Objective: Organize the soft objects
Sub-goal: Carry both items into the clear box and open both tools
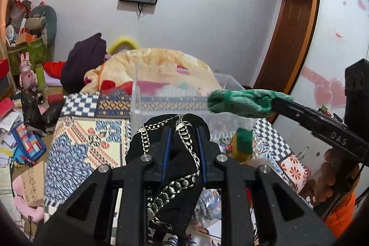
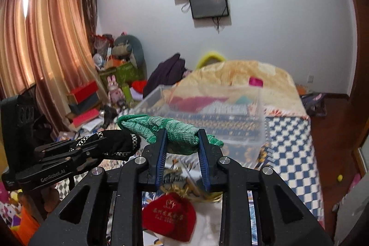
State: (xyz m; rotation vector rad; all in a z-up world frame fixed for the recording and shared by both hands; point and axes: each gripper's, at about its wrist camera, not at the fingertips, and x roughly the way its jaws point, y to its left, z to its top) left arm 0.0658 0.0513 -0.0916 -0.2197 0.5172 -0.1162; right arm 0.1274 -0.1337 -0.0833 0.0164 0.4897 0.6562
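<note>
Held above the patterned bed [image 1: 76, 130]: black silver-trimmed cloth [image 1: 182, 153] clamped in left claw [image 1: 183, 133], green knit glove [image 2: 170, 133] pinched in right claw [image 2: 181, 134], both apparently bound for clear plastic bin [image 2: 242, 130] just ahead.
</note>
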